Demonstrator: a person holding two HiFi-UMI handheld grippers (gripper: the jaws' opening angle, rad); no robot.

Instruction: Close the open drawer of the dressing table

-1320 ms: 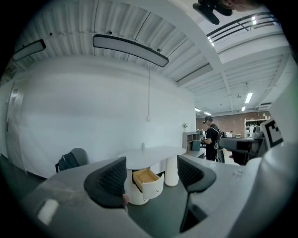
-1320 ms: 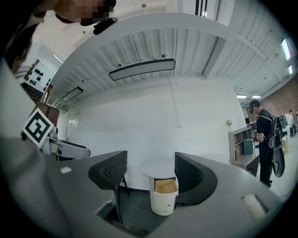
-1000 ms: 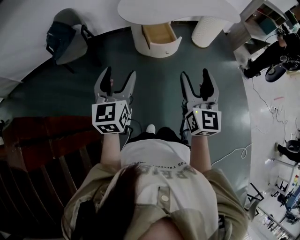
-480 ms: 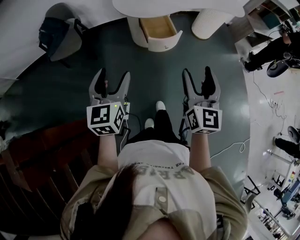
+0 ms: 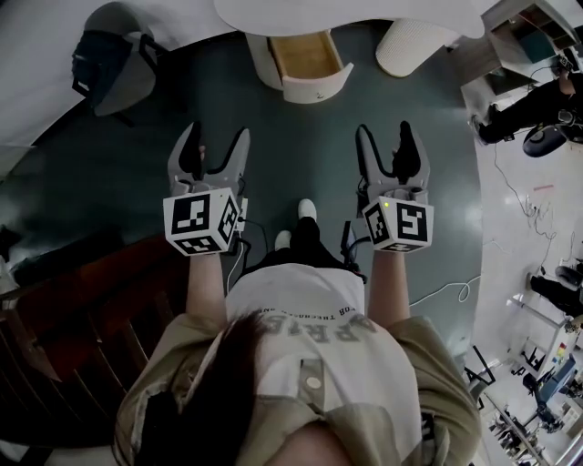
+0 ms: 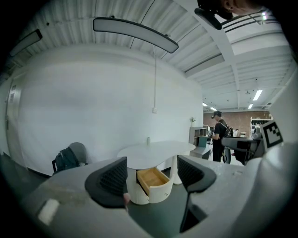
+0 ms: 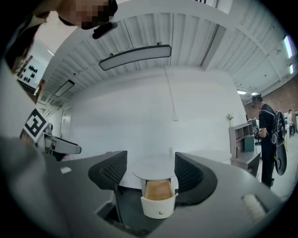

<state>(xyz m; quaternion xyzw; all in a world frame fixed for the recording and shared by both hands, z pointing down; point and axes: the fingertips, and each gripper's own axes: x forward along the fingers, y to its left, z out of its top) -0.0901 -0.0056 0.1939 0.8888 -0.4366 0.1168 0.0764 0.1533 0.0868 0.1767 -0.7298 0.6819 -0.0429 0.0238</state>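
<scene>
Where the dark green floor (image 5: 310, 146) meets the far white wall, dressing table (image 5: 346, 14): white curved top, carried on a round cabinet (image 5: 263, 64) at left and a ribbed pedestal (image 5: 410, 47) at right.
Chair (image 5: 132, 86): grey, set far left, well apart from the table; a dark backpack (image 5: 96, 62) is rested on it.
Bystander (image 5: 533, 96): dark clothing, seen far right near shelving.
Drawer (image 5: 308, 56): pulled out of the round cabinet toward the near side; pale wood interior is exposed; white curved front (image 5: 319, 88) is turned toward the grippers.
Left gripper (image 5: 217, 136): held out over the floor, well apart from the drawer; jaws are spread wide, nothing gripped; the drawer is framed in the gap in the left gripper view.
Right gripper (image 5: 383, 136): held alongside the left one, pointed the same way; jaws are spread wide, nothing gripped; the drawer is centred in the gap in the right gripper view.
Knob (image 7: 160, 213): small, pale metal, set low at the centre of the drawer front.
</scene>
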